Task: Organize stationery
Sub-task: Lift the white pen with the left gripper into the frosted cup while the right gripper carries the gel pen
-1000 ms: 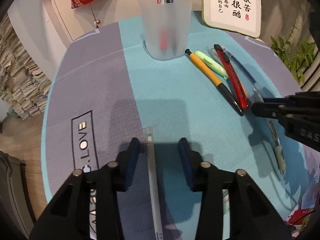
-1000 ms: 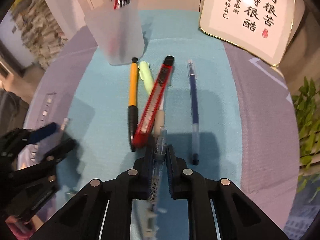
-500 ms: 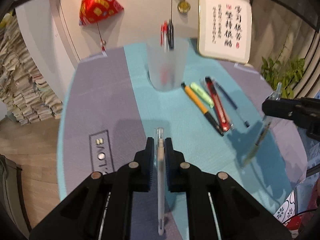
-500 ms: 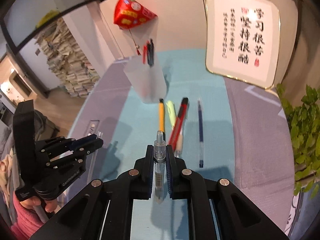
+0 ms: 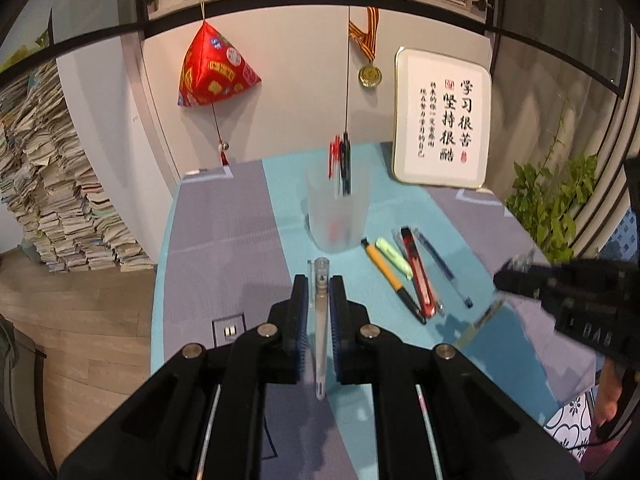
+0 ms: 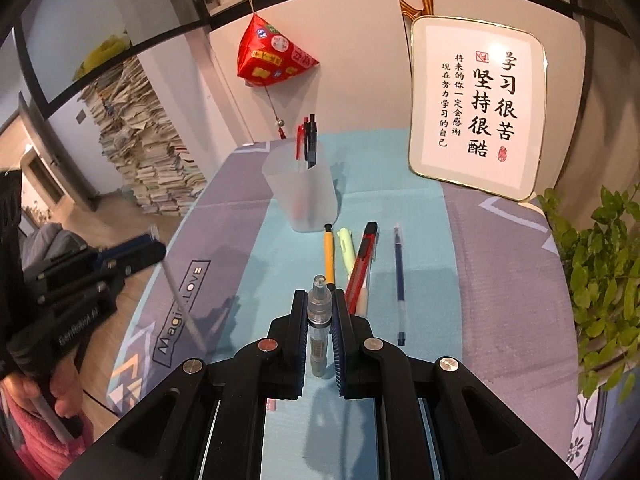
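Left wrist view: the left tongs [image 5: 319,300] are clamped on a clear pen [image 5: 321,320], whose long axis runs along the fingers, its capped end sticking out ahead and its tip hanging below the pads. The frosted pen cup [image 5: 337,216] stands straight ahead and lower on the table [image 5: 224,232], already holding a red and a black pen. The right tongs [image 5: 504,280] come in from the right edge, blurred; what they carry is hard to make out here. Beside the cup lie four loose items, a yellow pen [image 5: 390,280] nearest it.

Right wrist view: the right tongs [image 6: 319,312] are shut on a transparent gel pen [image 6: 319,320], also lined up with the fingers, cap end forward. The cup [image 6: 300,196] lies ahead and slightly left, beyond the row of loose pens. The left tongs [image 6: 154,246] hover at the left edge, their pen slanting down, blurred. Both seem about equally far from the cup; I judge each pen must tip upright before dropping in. The cup's frosted wall hides the lower ends of what is inside
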Motion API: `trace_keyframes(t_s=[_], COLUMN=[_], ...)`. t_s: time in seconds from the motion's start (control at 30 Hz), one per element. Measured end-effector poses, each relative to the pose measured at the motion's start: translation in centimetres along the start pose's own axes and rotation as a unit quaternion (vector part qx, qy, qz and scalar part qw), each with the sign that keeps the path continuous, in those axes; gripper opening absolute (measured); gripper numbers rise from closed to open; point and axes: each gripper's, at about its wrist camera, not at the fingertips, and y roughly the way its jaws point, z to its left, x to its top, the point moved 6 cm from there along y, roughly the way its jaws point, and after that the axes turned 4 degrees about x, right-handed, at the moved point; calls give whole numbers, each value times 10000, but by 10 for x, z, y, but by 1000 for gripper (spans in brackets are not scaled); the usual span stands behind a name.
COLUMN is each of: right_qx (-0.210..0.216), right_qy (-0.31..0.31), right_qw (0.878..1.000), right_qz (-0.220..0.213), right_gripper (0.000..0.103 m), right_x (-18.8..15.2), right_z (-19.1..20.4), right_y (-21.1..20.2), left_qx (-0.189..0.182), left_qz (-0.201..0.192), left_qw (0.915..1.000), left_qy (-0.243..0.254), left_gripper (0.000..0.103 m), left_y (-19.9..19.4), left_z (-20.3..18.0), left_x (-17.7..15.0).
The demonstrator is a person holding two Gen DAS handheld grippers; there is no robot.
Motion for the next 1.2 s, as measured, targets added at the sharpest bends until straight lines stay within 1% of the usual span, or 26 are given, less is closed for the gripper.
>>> trace_keyframes(t_s=[0.2, 0.43, 0.53, 0.7, 0.77, 0.83, 1.07, 1.2], right_qx=[-55, -78, -98, -203, -224, -239, -277, -262], right_qy=[6, 40, 75, 181, 212, 231, 260, 241], right_qw=[10000, 9999, 9999, 9996, 9995, 9994, 9992, 9993], right_qz=[-63, -104, -111, -82, -88, -100, -144, -130], right_gripper=[12, 12, 12, 12, 12, 12, 12, 12], right_x=[1, 2, 2, 2, 3, 4, 9, 9], right_z=[-3, -8, -12, -24, -28, -30, -33, -31], right_y=[-1, -2, -3, -3, -3, -4, -4, -2], left_qx=[26, 101, 81, 21, -10, 54, 189, 184], left_qz=[-255, -715, -919, -1081, -1108, -1085, -663, -570], left_qw=[9997, 9974, 9956, 9932, 9926, 9929, 9965, 9972], left_qy=[28, -3, -165, -440, -498, -492, -464, -456], left_gripper=[8, 9, 9, 9, 9, 9, 9, 9], left_y=[-3, -7, -4, 15, 23, 35, 77, 84], left_z=[-4, -8, -6, -3, -3, -4, -2, -2], left_x=[31, 87, 115, 143, 148, 149, 131, 124])
